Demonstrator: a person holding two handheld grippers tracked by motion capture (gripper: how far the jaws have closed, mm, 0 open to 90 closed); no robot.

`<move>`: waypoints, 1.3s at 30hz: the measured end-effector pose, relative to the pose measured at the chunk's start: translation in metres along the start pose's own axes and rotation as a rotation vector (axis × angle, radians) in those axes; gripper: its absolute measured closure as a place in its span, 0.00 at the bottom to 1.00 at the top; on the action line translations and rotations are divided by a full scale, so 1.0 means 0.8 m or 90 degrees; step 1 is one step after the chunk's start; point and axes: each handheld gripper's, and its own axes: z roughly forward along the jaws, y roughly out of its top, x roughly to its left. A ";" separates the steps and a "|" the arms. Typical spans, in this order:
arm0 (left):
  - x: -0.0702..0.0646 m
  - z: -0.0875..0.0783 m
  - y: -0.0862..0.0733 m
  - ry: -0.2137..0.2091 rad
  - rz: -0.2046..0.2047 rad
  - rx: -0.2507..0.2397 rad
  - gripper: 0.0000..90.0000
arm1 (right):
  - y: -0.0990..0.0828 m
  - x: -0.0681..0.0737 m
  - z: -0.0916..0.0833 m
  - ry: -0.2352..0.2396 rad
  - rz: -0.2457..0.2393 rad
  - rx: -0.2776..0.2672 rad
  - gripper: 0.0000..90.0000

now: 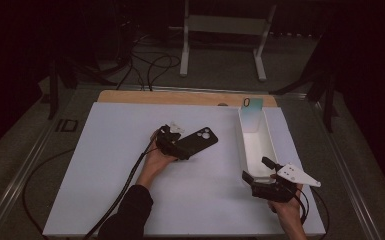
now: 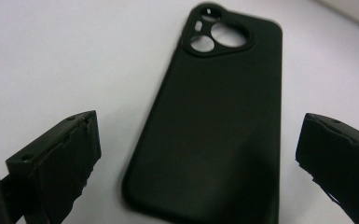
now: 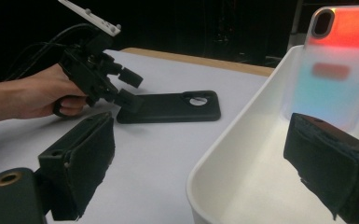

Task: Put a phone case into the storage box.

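Two grippers, two phone cases, one bin. Left gripper (image 1: 176,143), jaws spread wide, straddles the near end of a matte black phone case (image 1: 196,141) with round camera cutouts, lying flat at mid-table (image 1: 105,165). Right gripper (image 1: 260,175), jaws apart, sits at the near end of a white bin (image 1: 268,134), where a translucent red-to-teal case (image 3: 335,65) leans upright.

You work on a flat white rectangular board (image 1: 130,200) that lies on a light wooden tabletop (image 1: 180,97), whose bare strip shows along the far edge. Beyond it, on the grey floor (image 1: 10,145), a white metal frame (image 1: 225,25) stands on two feet, with loose black cables (image 1: 150,65) coiled just to its left. Dark stand legs (image 1: 55,85) flank your table's far corners. A small black rectangular frame (image 1: 66,125) lies beside the board's left edge.
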 end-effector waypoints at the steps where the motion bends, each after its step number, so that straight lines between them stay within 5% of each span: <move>1: 0.001 0.002 0.000 0.000 -0.002 0.005 0.00 | 0.000 0.000 0.000 0.000 0.001 0.000 0.10; 6: 0.006 0.007 -0.004 -0.010 -0.017 0.027 0.02 | 0.000 -0.002 -0.001 -0.001 0.002 -0.001 0.10; 20: -0.007 0.007 -0.005 -0.001 0.044 0.060 0.11 | -0.001 -0.001 0.001 0.000 0.002 0.001 0.10; 28: -0.011 -0.002 -0.008 0.007 0.046 0.085 0.14 | -0.001 -0.002 -0.001 -0.003 0.003 0.001 0.10; 39: -0.011 -0.055 -0.054 0.036 0.012 0.100 0.14 | -0.001 -0.001 0.000 -0.004 -0.001 0.002 0.10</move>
